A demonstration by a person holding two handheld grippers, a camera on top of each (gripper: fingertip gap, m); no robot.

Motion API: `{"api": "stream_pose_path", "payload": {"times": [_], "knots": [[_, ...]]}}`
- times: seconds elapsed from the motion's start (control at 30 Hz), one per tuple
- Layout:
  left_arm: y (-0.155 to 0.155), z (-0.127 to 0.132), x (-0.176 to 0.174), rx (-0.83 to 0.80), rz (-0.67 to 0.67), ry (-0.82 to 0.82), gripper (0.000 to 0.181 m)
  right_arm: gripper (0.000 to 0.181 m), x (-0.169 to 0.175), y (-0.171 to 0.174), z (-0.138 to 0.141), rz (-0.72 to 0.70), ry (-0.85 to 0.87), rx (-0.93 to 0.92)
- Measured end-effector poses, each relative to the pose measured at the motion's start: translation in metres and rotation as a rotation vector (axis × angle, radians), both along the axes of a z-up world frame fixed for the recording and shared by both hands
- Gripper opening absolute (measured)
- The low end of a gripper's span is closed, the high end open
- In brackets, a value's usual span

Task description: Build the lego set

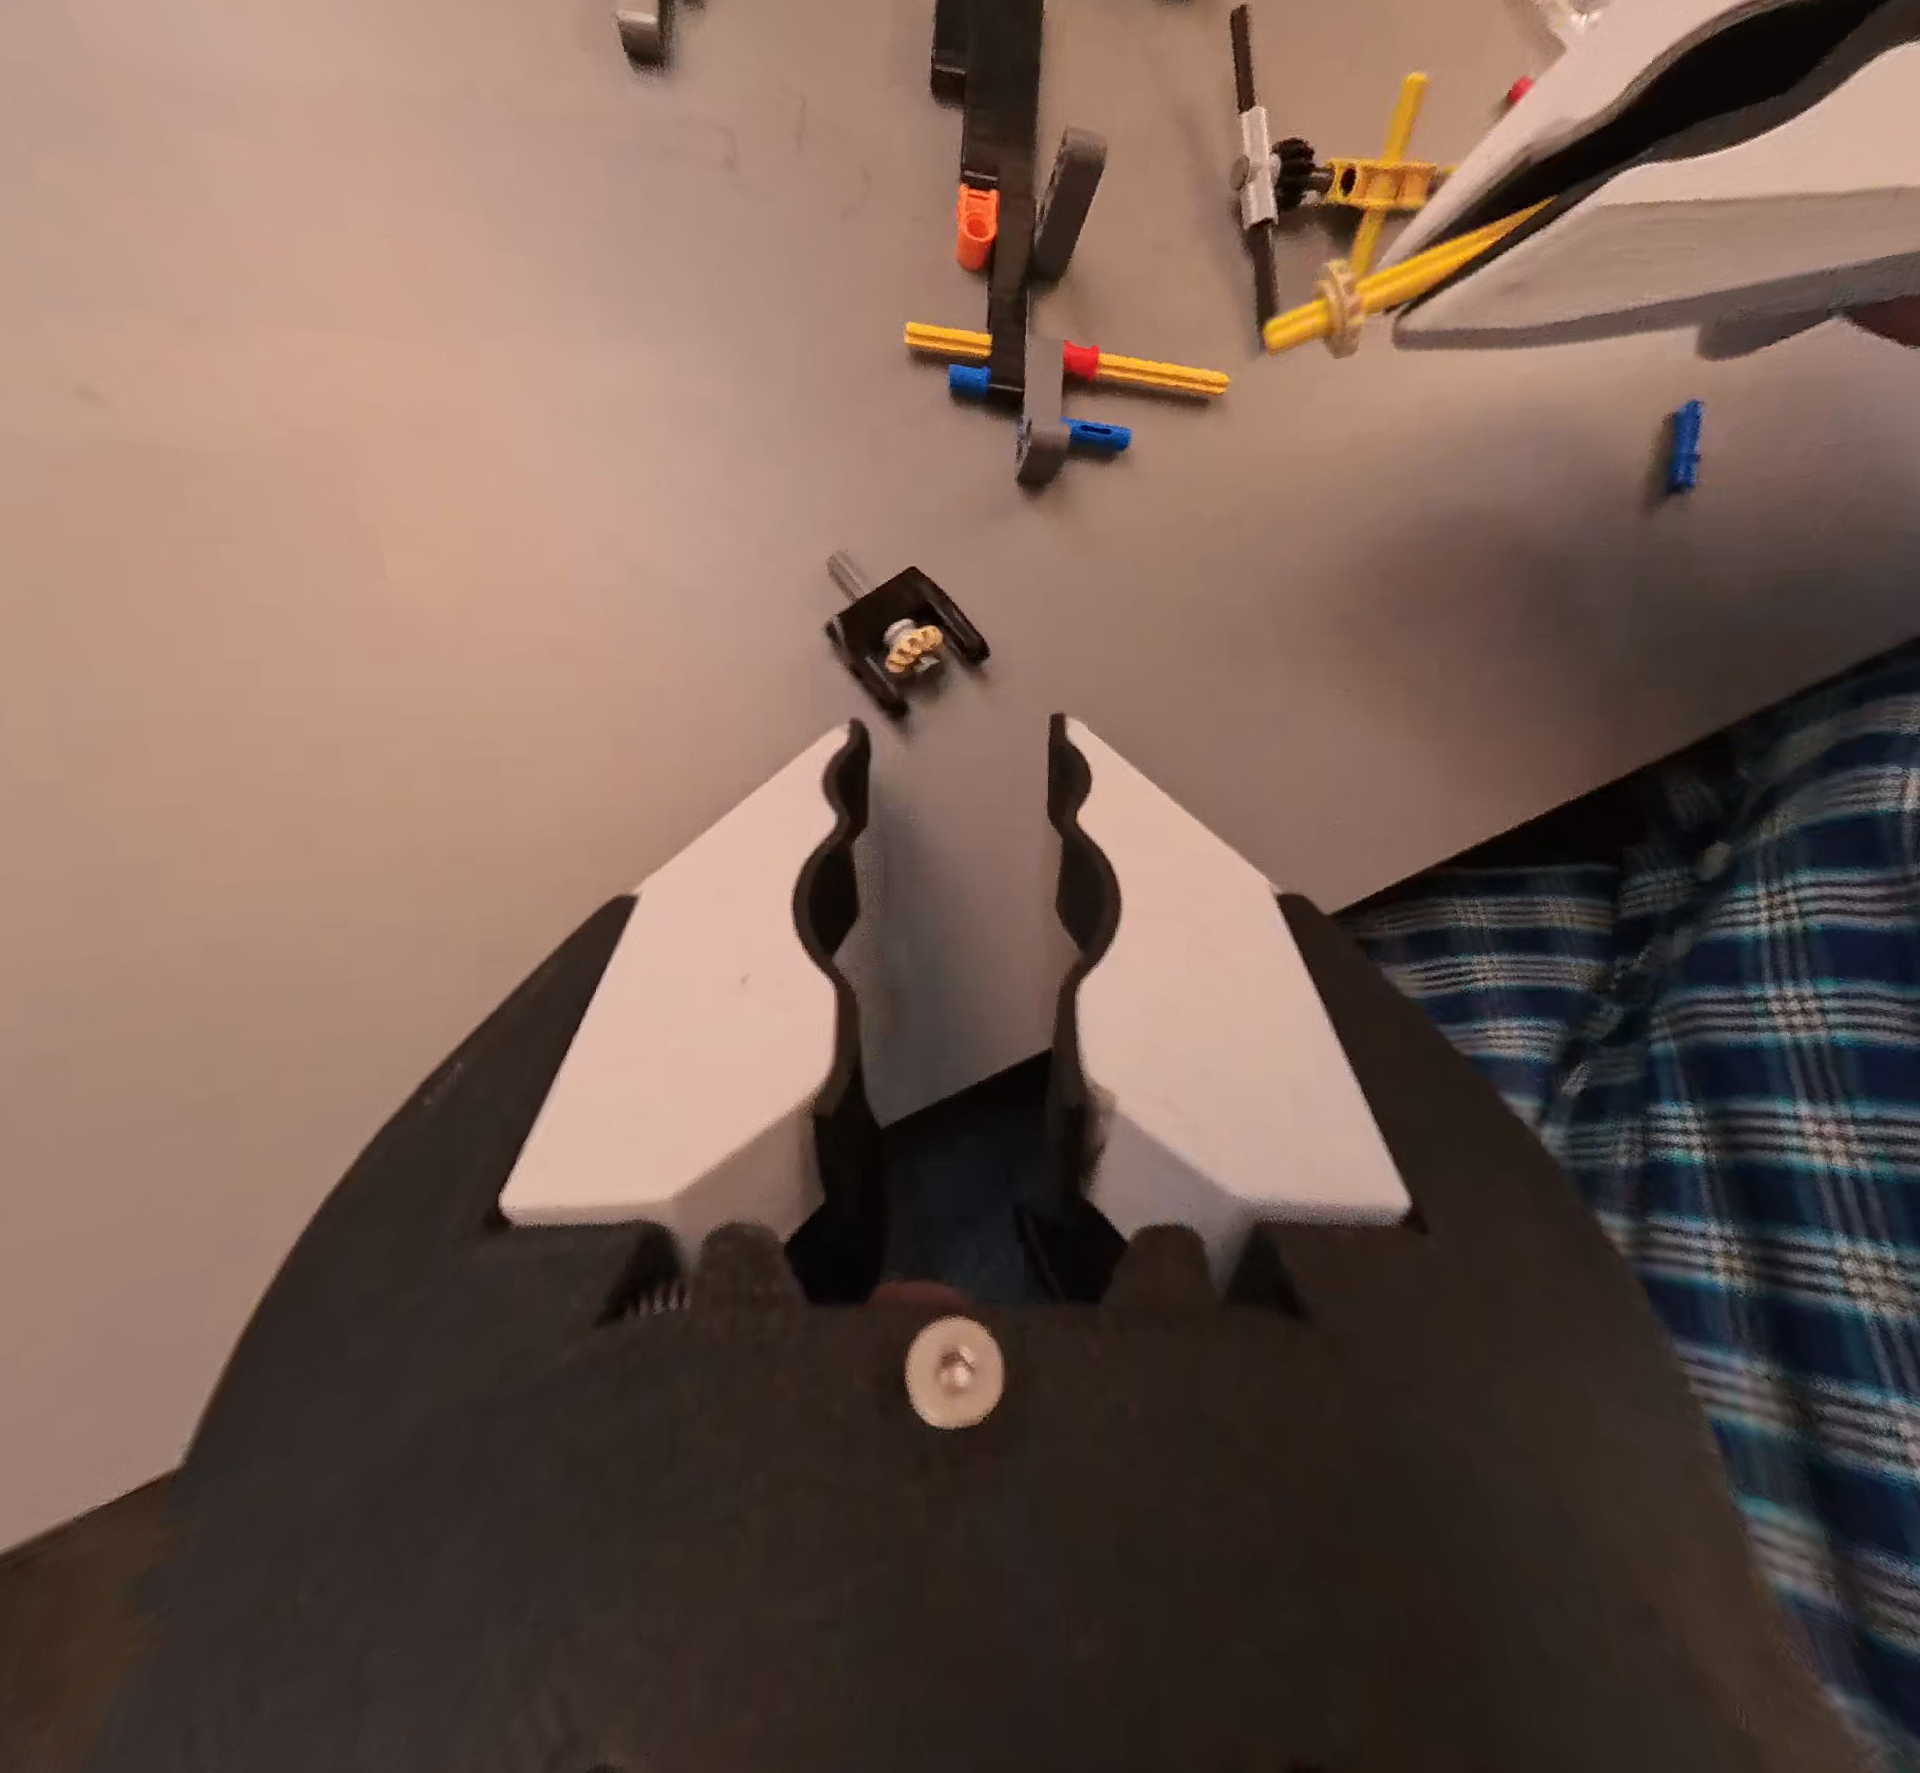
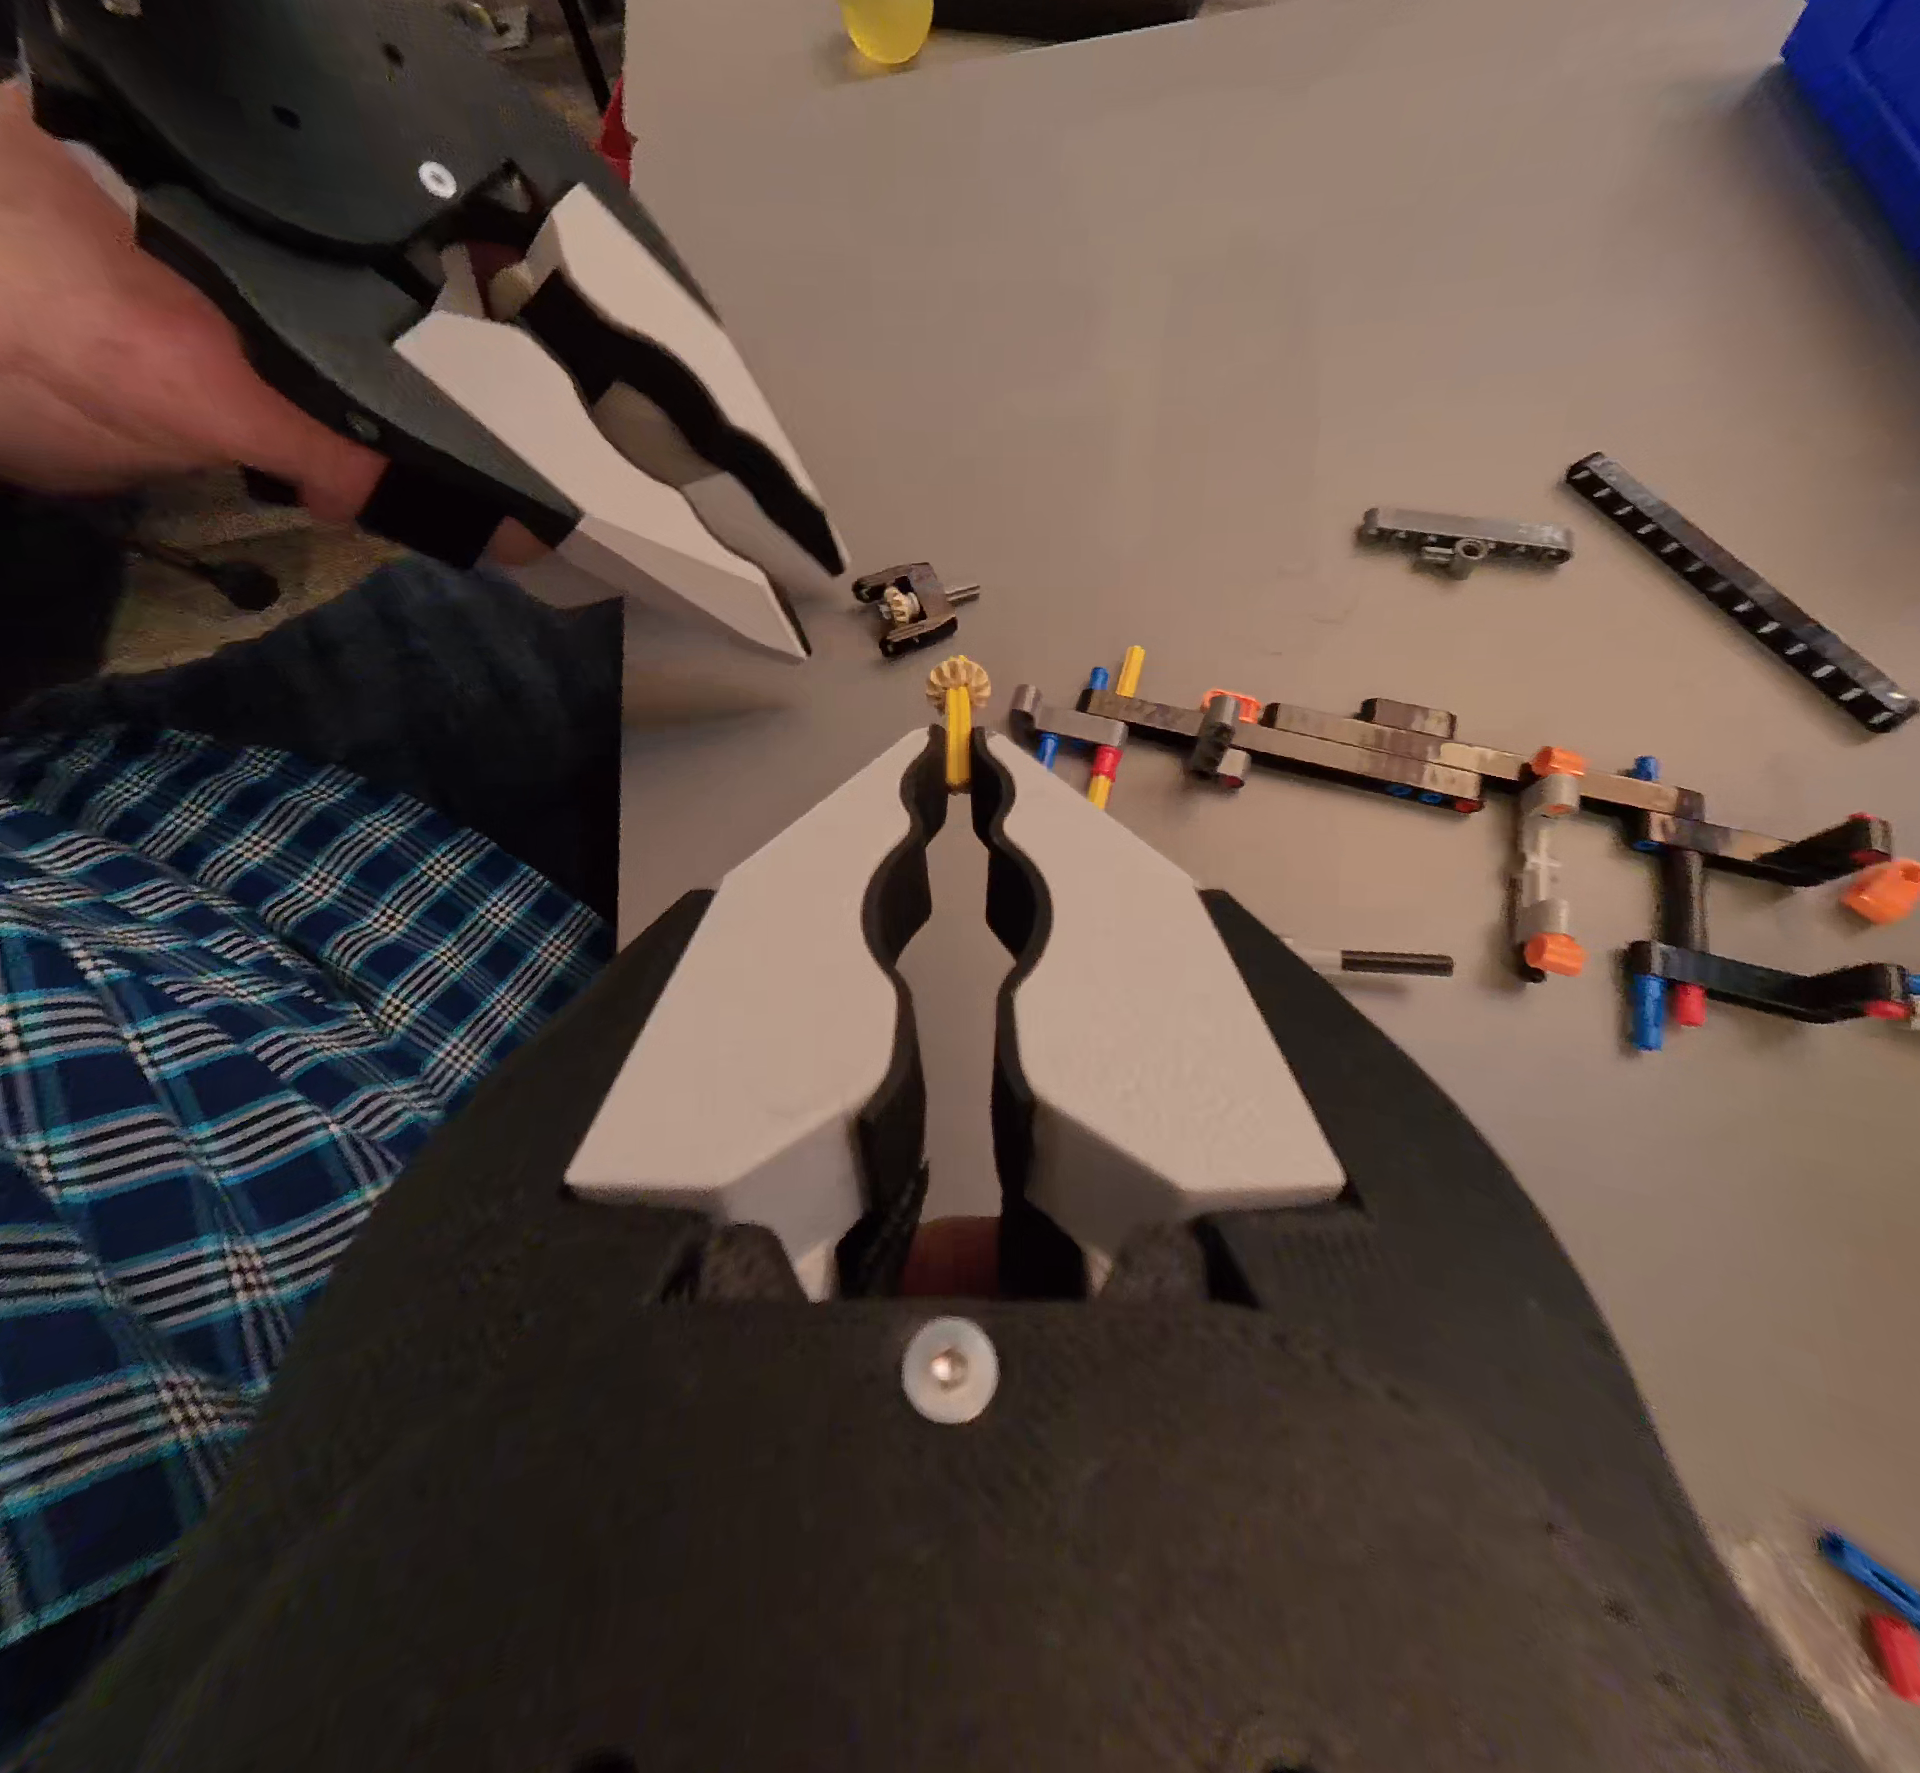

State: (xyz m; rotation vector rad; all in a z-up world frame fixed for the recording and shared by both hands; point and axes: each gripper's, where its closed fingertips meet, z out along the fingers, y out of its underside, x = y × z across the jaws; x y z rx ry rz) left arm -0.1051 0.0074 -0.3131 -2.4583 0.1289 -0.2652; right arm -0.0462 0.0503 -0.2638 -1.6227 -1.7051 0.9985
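A yellow axle tipped with a tan gear is pinched upright. A small black bracket holding another tan gear lies just beyond. The long black beam assembly lies flat on the desk.

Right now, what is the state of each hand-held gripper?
Left hand-held gripper: open, holding nothing.
Right hand-held gripper: closed on the yellow axle with a tan gear.

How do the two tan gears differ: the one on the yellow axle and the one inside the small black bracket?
The tan gear on the yellow axle is lifted off the grey table, because the right gripper is shut on its axle. The tan gear in the small black bracket lies on the table, and the open left gripper has not grasped it. The first gear is exposed; the second is enclosed by its bracket. Both look alike in colour and toothing.
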Motion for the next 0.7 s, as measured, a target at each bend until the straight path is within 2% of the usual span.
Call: {"api": "stream_pose_path", "payload": {"times": [0.13,0.27,0.3,0.43,0.57,0.7], "knots": [[0.006,0.01,-0.015,0.054,-0.154,0.12,0.043,0.001,-0.003,-0.01,-0.002,0.044,0.016,-0.064],[0.01,-0.002,-0.014,0.038,-0.411,0.258,0.046,0.002,-0.004,-0.012,-0.003,0.057,0.018,-0.077],[0.013,-0.005,-0.015,0.039,-0.442,0.277,0.046,0.002,-0.003,-0.012,-0.003,0.06,0.019,-0.076],[0.015,-0.006,-0.017,0.048,-0.576,0.263,0.048,0.002,-0.003,-0.011,-0.004,0.067,0.02,-0.086],[0.012,-0.005,-0.014,0.037,-0.711,0.2,0.037,0.002,-0.003,-0.014,-0.005,0.085,0.026,-0.093],[0.016,-0.007,-0.017,0.019,-0.786,0.196,0.037,0.001,-0.003,-0.013,-0.005,0.086,0.03,-0.098]]}}
